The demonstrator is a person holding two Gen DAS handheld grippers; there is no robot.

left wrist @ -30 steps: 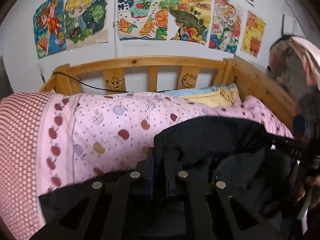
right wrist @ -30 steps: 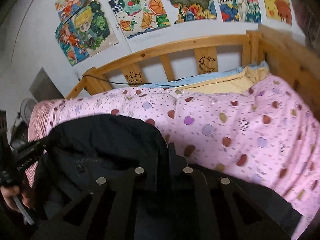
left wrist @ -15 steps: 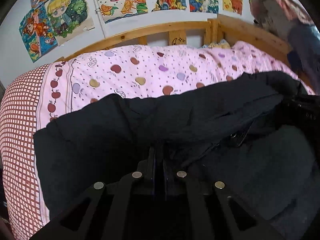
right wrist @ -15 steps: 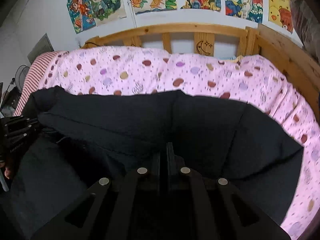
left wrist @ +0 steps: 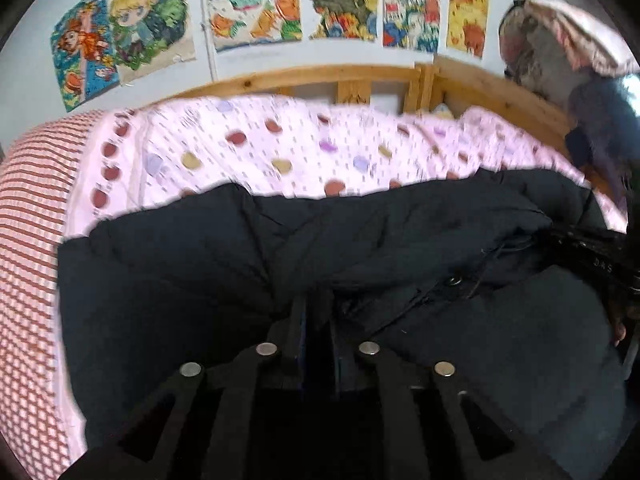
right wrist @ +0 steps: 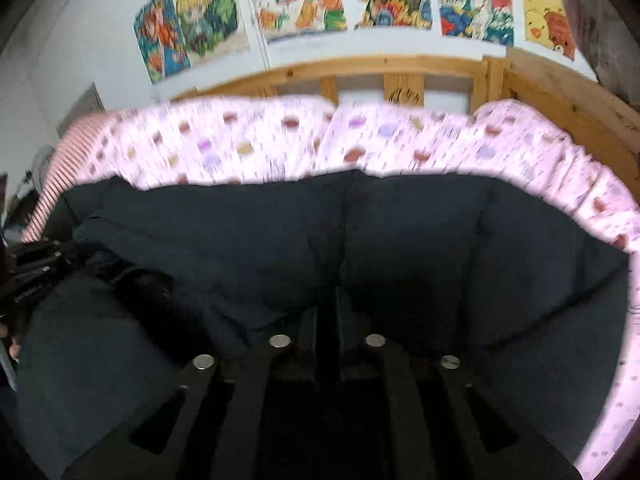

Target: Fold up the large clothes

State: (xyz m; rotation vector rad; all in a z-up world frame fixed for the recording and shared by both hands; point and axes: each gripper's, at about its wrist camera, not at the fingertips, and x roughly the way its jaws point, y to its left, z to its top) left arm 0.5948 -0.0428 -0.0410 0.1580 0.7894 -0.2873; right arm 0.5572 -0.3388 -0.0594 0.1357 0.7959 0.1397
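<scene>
A big black padded jacket (left wrist: 200, 272) lies spread across the pink dotted bedspread (left wrist: 256, 148), with a fold running across its upper part. My left gripper (left wrist: 316, 312) is shut on the jacket's near edge, fabric pinched between its fingers. In the right wrist view the same black jacket (right wrist: 420, 224) fills the lower frame, and my right gripper (right wrist: 328, 304) is shut on its near edge too. The other gripper (right wrist: 32, 268) shows at the far left of that view. The frames are motion-blurred.
A wooden headboard rail (left wrist: 312, 76) and side rail (right wrist: 568, 96) border the bed. Cartoon posters (left wrist: 128, 24) hang on the wall behind. A red checked cover (left wrist: 28, 216) drapes the left end. A person's hand (left wrist: 620, 328) is at the right edge.
Both grippers have carried the jacket's edge forward and down over the bed; the jacket went from bunched and lifted to spread wide. Both have stayed shut on the fabric.
</scene>
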